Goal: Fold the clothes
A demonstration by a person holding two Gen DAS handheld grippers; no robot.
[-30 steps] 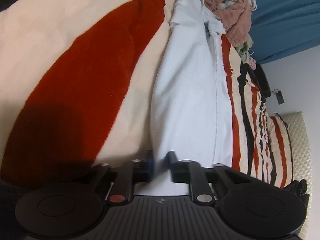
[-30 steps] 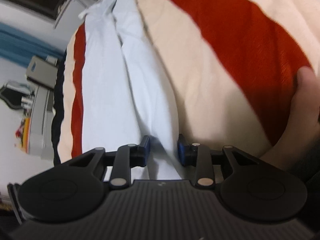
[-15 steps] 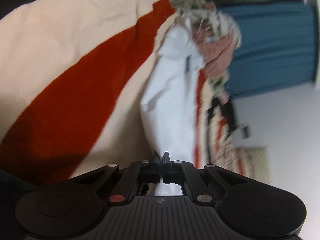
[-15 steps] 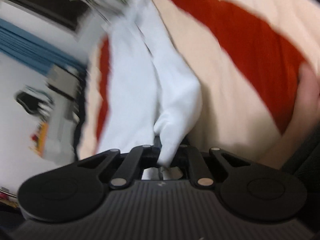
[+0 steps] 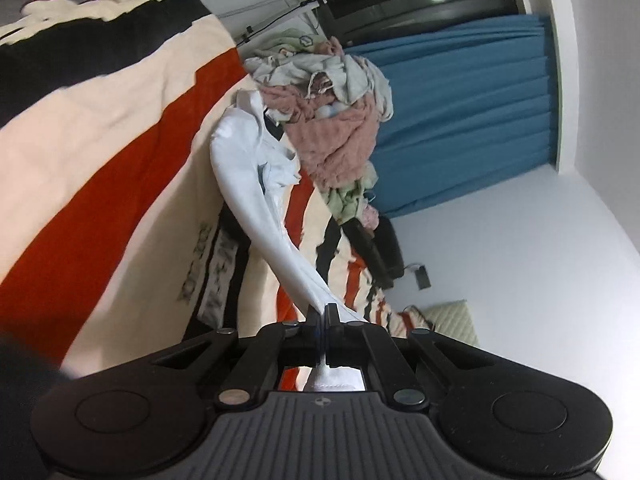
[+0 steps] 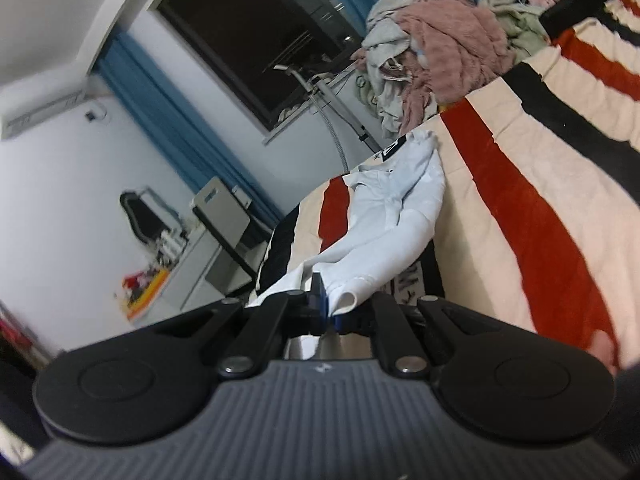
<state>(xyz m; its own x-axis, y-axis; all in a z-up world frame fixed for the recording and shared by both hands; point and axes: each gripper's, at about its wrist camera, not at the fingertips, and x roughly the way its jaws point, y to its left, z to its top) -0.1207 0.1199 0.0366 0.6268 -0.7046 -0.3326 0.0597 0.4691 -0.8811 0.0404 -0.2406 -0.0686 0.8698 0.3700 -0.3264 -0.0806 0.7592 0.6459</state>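
The left gripper (image 5: 321, 314) and the right gripper (image 6: 325, 300) each pinch the white shirt (image 5: 256, 184) between their fingers, lifting its near end above the striped bed (image 5: 120, 128).

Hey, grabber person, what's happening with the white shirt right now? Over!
Left gripper shut on white shirt. Right gripper shut on it too. Near end lifted off striped blanket. Clothes pile at far end.

Bed: striped blanket (image 5: 120, 128) covers it.
On it: white shirt (image 6: 396, 208), clothes pile (image 5: 332, 112) at far end.
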